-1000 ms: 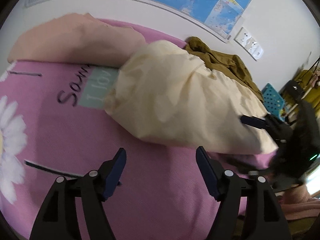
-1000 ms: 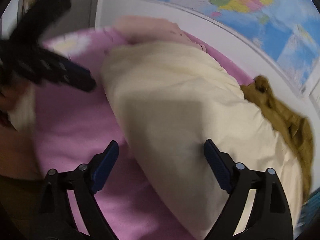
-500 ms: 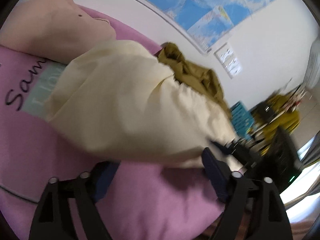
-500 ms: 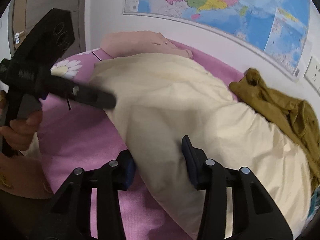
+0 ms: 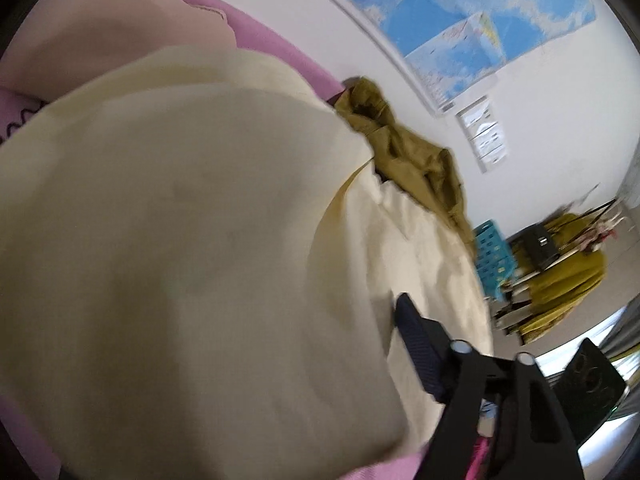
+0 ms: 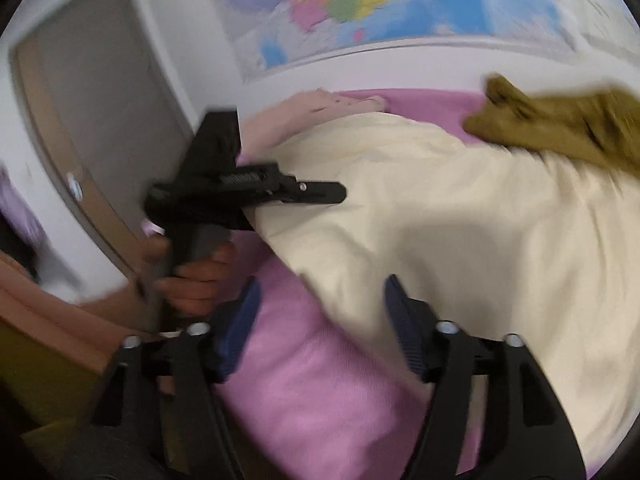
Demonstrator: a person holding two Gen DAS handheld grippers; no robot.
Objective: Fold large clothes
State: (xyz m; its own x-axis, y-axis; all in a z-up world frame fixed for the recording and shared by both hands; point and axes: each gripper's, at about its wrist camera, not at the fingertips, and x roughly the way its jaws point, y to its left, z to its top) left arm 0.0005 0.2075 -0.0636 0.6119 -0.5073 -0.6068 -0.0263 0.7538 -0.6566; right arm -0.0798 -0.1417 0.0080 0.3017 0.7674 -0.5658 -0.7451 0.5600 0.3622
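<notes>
Pink bedspread (image 6: 320, 380); cream garment (image 6: 460, 220) | left jaws closing around it; right jaws opening, empty

Left wrist view close over cream garment (image 5: 180, 240), right wrist view farther back, both facing the wall map (image 6: 360, 4) (shared).

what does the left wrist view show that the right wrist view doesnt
Only the left wrist view: a blue crate and a cluttered rack beyond the bed's far end.

Only the right wrist view: a door and the hand holding the left gripper, whose jaws are closing.

Both: the cream garment on the pink bedspread, the olive garment, the wall map.
</notes>
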